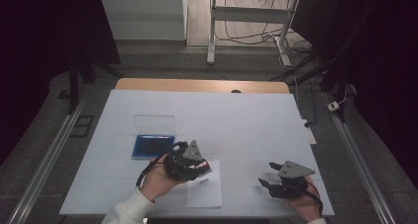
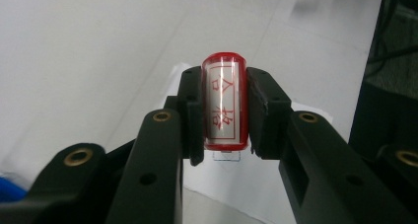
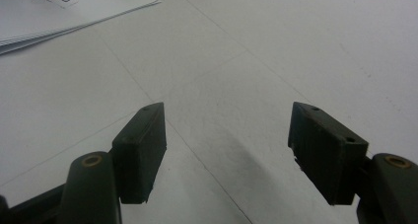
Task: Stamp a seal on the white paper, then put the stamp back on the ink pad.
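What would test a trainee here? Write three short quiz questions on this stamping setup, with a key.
1. True or false: the left gripper is clamped on a red stamp.
2. How do the right gripper's jaws stand: A) wide apart with nothing between them, B) shut on paper, C) shut on the ink pad?
3. What lies on the table directly under the left gripper in the high view?

Key
1. True.
2. A.
3. A stack of white paper with a barcode label; the blue ink pad lies to its left.
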Available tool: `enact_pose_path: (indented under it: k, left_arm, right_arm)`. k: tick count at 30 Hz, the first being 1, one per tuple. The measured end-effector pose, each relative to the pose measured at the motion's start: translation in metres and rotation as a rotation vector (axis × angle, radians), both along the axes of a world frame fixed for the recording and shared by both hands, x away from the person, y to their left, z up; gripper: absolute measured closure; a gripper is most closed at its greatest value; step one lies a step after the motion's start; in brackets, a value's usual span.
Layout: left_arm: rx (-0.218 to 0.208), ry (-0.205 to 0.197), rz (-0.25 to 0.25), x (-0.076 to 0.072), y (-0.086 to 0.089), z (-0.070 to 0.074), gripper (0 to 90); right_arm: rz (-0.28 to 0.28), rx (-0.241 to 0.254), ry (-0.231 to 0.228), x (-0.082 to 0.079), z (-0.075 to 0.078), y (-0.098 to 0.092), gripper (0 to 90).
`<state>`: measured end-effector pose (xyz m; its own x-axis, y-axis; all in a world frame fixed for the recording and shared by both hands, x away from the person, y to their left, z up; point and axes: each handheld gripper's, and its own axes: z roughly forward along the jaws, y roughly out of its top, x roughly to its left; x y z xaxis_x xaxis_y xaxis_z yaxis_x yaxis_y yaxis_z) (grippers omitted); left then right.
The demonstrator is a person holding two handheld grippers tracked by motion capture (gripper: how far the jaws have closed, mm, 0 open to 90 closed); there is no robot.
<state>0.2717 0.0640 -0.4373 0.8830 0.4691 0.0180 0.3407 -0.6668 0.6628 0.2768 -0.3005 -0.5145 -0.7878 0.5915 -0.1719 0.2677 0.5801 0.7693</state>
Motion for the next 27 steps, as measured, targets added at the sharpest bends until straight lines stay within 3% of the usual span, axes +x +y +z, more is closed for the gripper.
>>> enact_pose_path:
  k: [11,15,27]
  left_arm:
    - [-0.054,-0.032,0.103,0.011,0.036,0.011,70.3]
    - [-0.035,-0.046,0.176,0.019,0.052,0.007,70.3]
    - [0.010,-0.016,0.359,0.041,0.102,-0.011,70.3]
  right_arm:
    - [-0.005,-0.012,0.001,0.000,-0.001,0.000,30.2]
    - [0.002,-0.007,0.002,0.000,-0.001,0.000,30.2]
    - [0.003,-0.008,0.003,0.001,-0.001,0.001,30.2]
